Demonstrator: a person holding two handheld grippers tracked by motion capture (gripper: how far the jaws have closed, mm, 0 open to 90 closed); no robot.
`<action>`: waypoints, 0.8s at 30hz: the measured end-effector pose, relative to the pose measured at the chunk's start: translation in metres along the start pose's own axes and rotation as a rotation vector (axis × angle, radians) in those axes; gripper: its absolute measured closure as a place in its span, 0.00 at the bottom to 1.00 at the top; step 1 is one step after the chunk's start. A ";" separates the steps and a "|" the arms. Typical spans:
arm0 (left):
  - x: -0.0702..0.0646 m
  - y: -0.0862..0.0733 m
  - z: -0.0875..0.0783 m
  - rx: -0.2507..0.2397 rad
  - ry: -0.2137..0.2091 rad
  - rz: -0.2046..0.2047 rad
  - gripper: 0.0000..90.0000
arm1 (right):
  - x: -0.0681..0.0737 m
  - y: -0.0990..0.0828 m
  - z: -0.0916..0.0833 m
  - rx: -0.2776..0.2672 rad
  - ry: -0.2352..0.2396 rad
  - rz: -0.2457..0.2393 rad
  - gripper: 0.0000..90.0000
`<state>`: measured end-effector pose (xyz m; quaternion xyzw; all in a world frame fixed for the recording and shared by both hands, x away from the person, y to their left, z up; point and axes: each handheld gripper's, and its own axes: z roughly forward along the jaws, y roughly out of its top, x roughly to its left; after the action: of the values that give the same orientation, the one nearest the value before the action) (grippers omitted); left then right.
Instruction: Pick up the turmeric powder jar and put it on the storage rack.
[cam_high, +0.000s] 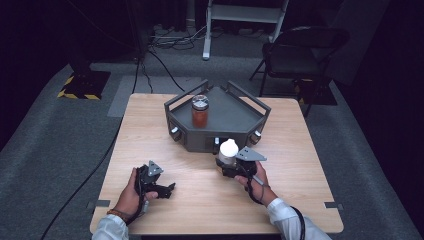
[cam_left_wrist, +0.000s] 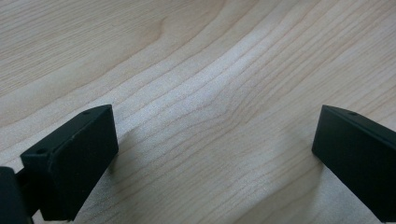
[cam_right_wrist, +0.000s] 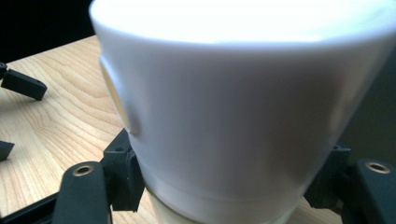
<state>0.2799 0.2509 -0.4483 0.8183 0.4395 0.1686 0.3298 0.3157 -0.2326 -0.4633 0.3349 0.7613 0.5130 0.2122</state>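
Note:
My right gripper (cam_high: 227, 164) is shut on a white-capped bottle (cam_high: 228, 151) that stands upright on the wooden table (cam_high: 280, 200), just in front of the grey tray (cam_high: 194, 142). In the right gripper view the bottle's white cap (cam_right_wrist: 233, 107) looms close, and my right gripper (cam_right_wrist: 224, 191) presses on the bottle from both sides below the cap. A jar of orange-red contents (cam_high: 200, 112) stands upright inside the tray. My left gripper (cam_high: 169, 189) rests near the front left of the table, open. In its own view my left gripper (cam_left_wrist: 215, 154) has bare wood between its jaws.
The tray has raised handles and knobs on its front walls. Beyond the table stand a dark folding chair (cam_high: 300, 55) at the back right and a white stand (cam_high: 207, 45). Cables (cam_high: 165, 65) run over the grey floor. The left gripper's jaws (cam_right_wrist: 23, 84) show far left.

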 end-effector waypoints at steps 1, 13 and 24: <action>0.000 0.000 0.000 0.000 0.000 0.000 0.00 | 0.000 0.001 -0.002 -0.001 -0.004 -0.004 0.33; 0.000 0.000 0.000 0.000 0.000 0.000 0.00 | 0.004 0.014 -0.015 -0.015 -0.005 -0.030 0.33; 0.000 0.000 0.000 0.000 0.000 0.000 0.00 | 0.011 0.032 -0.029 -0.022 -0.007 -0.037 0.34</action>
<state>0.2799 0.2510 -0.4483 0.8183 0.4395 0.1685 0.3299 0.2980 -0.2355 -0.4220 0.3200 0.7612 0.5160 0.2279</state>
